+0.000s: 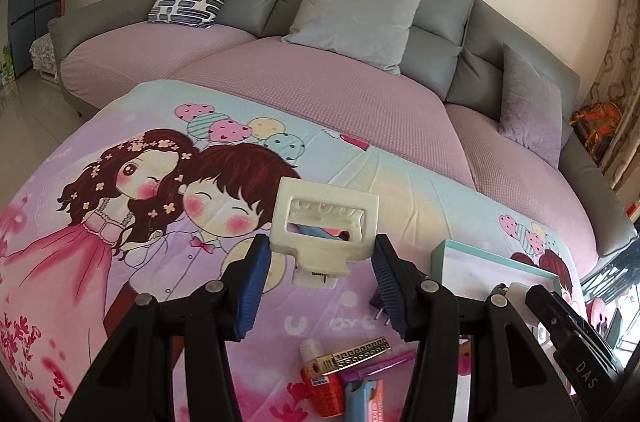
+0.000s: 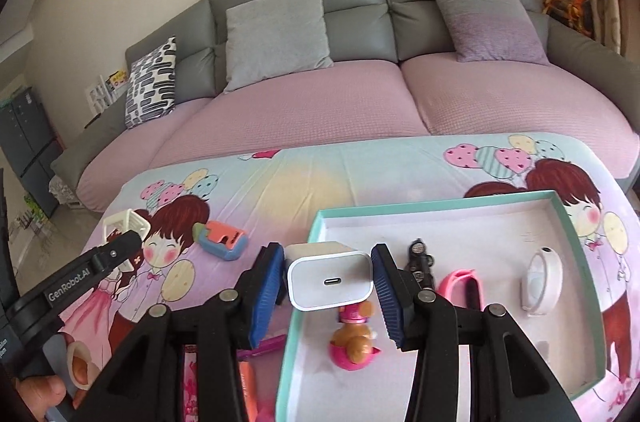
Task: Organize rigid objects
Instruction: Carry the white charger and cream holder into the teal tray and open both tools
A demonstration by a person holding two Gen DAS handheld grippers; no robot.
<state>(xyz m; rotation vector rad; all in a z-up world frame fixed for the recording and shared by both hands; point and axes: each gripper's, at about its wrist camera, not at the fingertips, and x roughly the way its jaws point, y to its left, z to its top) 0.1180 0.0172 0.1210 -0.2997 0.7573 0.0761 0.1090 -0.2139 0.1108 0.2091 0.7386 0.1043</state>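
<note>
We have a white USB charger block point(image 2: 330, 280) pinched in the right gripper point(image 2: 328, 282), held over the near left edge of the teal-rimmed tray point(image 2: 576, 222) at lower right of its view. The left gripper point(image 1: 322, 262) clamps a cream hair claw clip point(image 1: 324, 222) above the cartoon bedsheet point(image 1: 80, 222). We should carry the charger further right to bare tray floor, clear of the pink toy figure point(image 2: 354, 342), lower it, then release; the clip should follow without the grippers crossing.

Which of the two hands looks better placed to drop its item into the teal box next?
Probably the right. Its gripper holds the white charger right over the teal box's near edge, while the left gripper holds a cream clip over the bedsheet, beside the box.
</note>
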